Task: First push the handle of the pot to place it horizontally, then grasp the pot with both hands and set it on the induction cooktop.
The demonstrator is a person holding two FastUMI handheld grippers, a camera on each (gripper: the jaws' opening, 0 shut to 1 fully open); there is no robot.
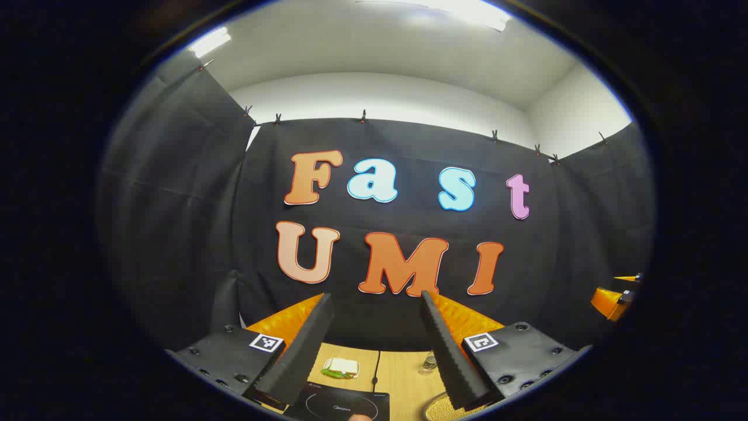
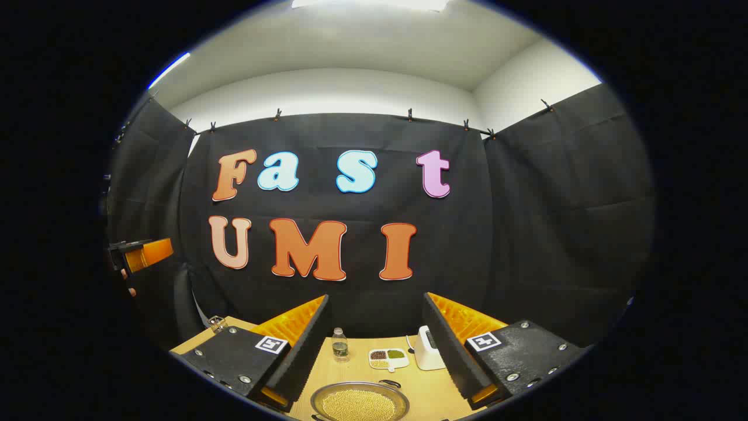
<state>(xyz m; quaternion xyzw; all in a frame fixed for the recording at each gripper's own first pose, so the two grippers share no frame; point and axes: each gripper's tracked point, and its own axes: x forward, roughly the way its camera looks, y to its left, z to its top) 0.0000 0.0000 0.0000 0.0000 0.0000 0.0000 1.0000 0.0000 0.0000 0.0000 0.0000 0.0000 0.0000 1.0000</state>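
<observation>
Both grippers, left gripper [image 1: 377,345] and right gripper [image 2: 377,345], hang up high, jaws wide, gripping nothing.
Pot [image 2: 359,401] of beans sits on the table [image 2: 421,389] below; induction cooktop [image 1: 345,403] off to its left.

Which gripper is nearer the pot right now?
Right, by my read. The pot lies centred just below the right gripper; the left gripper has the pot off beside its own right finger.

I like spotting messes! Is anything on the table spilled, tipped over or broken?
Nothing stands out. The pot sits level with its beans inside, the bottle stands upright, the little divided dish lies flat, and the induction cooktop rests flat on the table.
</observation>
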